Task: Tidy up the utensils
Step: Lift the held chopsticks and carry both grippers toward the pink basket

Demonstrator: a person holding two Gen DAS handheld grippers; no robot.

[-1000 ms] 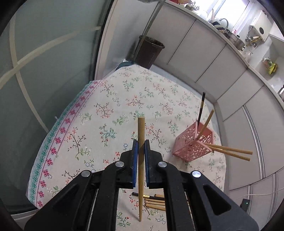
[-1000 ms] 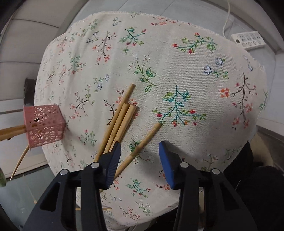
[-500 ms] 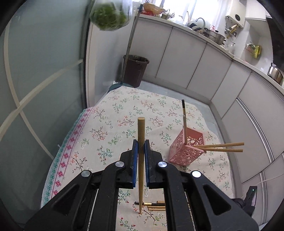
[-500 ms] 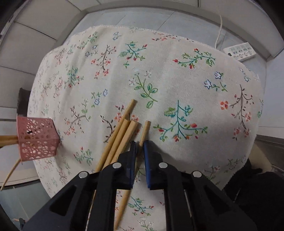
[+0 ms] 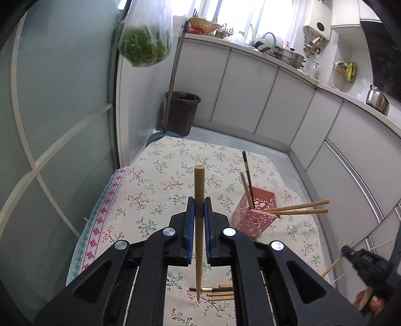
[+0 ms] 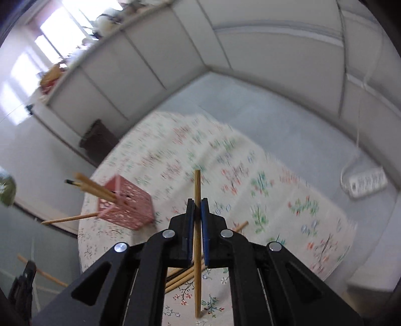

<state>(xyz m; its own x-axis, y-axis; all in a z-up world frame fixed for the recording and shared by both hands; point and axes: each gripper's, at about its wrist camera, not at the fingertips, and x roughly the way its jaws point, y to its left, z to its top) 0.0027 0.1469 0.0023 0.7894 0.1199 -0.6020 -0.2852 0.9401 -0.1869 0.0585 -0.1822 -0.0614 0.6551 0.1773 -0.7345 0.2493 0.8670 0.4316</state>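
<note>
Roughly halfway: 4 chopsticks (image 5: 299, 210) sit in the pink basket (image 5: 254, 215), both the left gripper (image 5: 197, 220) and right gripper (image 6: 197, 220) clench 1 chopstick each, and several loose chopsticks (image 5: 220, 296) lie on the tablecloth (image 5: 160, 190).

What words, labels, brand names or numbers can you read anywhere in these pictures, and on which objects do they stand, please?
None can be read.
The green and yellow packets on the kitchen counter carry print too small to read.
The white wall heater shows a round dial but no legible marking.
The power strip on the floor is blurred by motion.
The pink holder, the chopsticks and the floral tablecloth bear no text.
</note>
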